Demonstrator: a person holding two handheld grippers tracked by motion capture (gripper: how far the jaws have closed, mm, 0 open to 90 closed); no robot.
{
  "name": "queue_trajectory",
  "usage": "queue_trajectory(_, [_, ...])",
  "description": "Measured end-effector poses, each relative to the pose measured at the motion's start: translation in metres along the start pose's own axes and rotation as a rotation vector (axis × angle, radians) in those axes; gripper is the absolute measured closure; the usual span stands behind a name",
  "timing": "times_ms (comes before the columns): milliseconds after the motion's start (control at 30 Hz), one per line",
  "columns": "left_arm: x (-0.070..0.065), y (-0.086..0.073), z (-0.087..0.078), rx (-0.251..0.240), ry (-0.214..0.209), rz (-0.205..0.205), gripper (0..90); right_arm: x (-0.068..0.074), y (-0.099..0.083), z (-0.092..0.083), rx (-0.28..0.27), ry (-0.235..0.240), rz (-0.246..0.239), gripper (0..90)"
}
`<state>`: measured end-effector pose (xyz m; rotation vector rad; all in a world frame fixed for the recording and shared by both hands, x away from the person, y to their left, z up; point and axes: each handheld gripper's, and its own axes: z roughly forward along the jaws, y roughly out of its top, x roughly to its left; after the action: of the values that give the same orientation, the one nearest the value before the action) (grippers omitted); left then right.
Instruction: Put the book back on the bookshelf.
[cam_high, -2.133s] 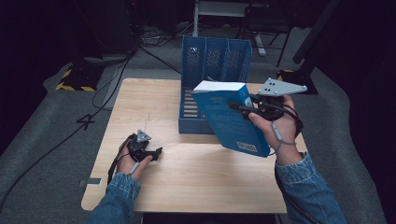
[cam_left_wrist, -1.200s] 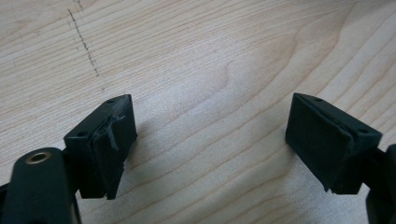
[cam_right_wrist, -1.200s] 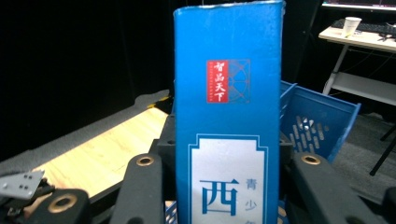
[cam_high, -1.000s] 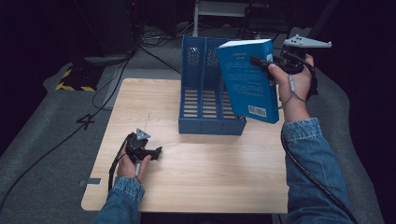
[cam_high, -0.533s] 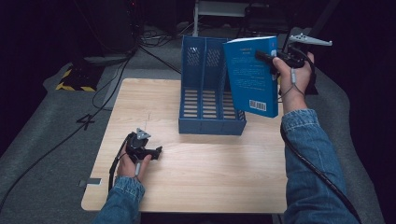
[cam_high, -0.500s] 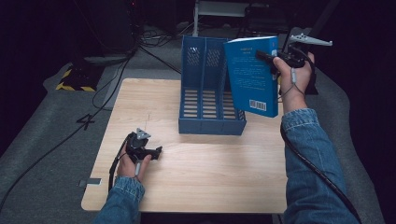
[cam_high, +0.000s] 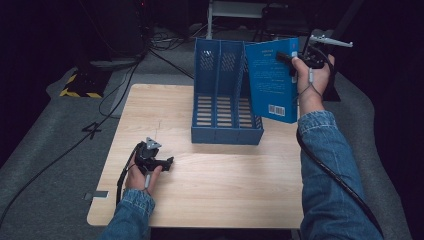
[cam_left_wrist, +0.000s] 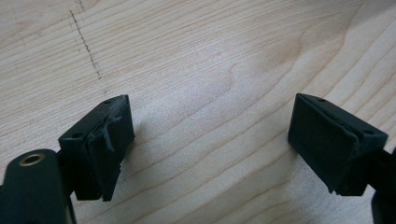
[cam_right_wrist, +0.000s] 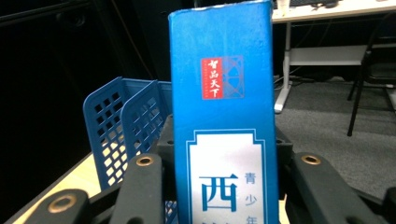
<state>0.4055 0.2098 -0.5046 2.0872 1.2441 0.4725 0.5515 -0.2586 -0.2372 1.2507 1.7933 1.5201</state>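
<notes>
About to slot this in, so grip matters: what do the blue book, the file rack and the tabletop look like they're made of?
Blue book: paper with a smooth printed cover, faintly sheened; printed title and barcode show.
File rack: looks like moulded matte blue plastic, with perforated walls and a slotted bottom.
Tabletop: light wood or wood-look laminate, with visible grain; which one is unclear.

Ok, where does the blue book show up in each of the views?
High view: the blue book stands upright at upper right, clamped in the right gripper, beside the blue file rack.
Left gripper view: wooden table between open jaws.
Right gripper view: its spine rises up the centre.
Shared landmark: the file rack.
</notes>
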Motion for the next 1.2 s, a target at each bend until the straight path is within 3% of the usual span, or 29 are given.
queue_trajectory(267, [0.0, 0.0, 0.0, 0.0, -0.002, -0.001, 14.8, 0.007, 0.007, 0.015, -0.021, -0.019, 0.042, 61.4])
queue_trajectory(500, [0.0, 0.0, 0.0, -0.001, -0.002, -0.002, 14.8, 0.014, 0.012, 0.028, -0.053, -0.019, 0.035, 61.2])
queue_trajectory(733, [0.0, 0.0, 0.0, -0.001, -0.002, -0.002, 14.8, 0.015, -0.001, 0.047, -0.076, -0.005, 0.07, 61.2])
queue_trajectory(1000, [0.0, 0.0, 0.0, 0.0, 0.0, 0.0, 14.8, 0.02, -0.019, 0.054, -0.125, 0.037, 0.043, 60.6])
queue_trajectory(1200, [0.0, 0.0, 0.0, 0.0, -0.001, -0.001, 14.7, 0.026, -0.036, 0.062, -0.107, 0.034, 0.02, 58.9])
